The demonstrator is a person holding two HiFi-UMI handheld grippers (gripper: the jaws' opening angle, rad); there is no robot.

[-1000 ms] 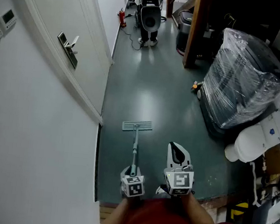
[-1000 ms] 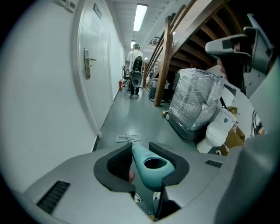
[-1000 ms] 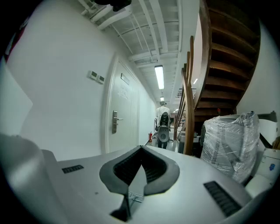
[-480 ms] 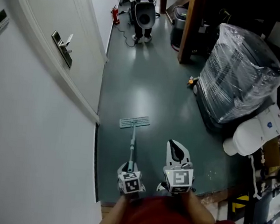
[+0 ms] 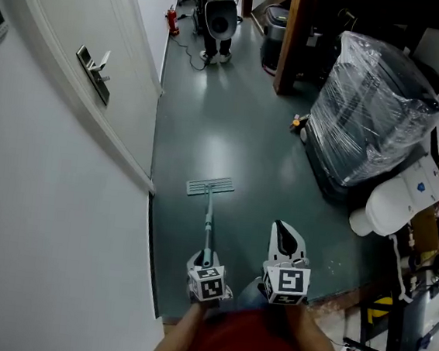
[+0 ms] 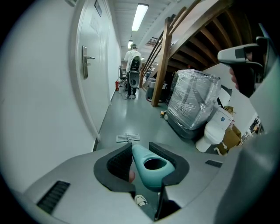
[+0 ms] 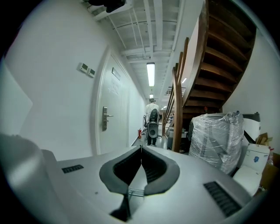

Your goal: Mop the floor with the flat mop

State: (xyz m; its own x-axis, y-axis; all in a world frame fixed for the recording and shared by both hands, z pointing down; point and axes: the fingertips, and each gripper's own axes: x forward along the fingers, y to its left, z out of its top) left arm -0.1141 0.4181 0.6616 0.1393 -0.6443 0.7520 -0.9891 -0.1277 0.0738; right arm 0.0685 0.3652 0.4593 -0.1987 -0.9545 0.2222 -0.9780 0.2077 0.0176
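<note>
Floor (image 5: 239, 134): grey-green corridor.
Flat mop (image 5: 209, 216): pad down on the floor near the wall. I judge it light and stiff, best gripped at the handle end.
Left gripper (image 6: 146, 162): jaws clamped on the mop's teal handle.
Right gripper (image 7: 141, 151): jaws closed together, empty.

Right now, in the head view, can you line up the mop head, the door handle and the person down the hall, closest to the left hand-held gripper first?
Starting from the left hand-held gripper, which is shut on the mop handle:
1. Mop head, on the floor just ahead.
2. Door handle, on the door at the left.
3. Person, farthest away, at the top of the view.
</note>
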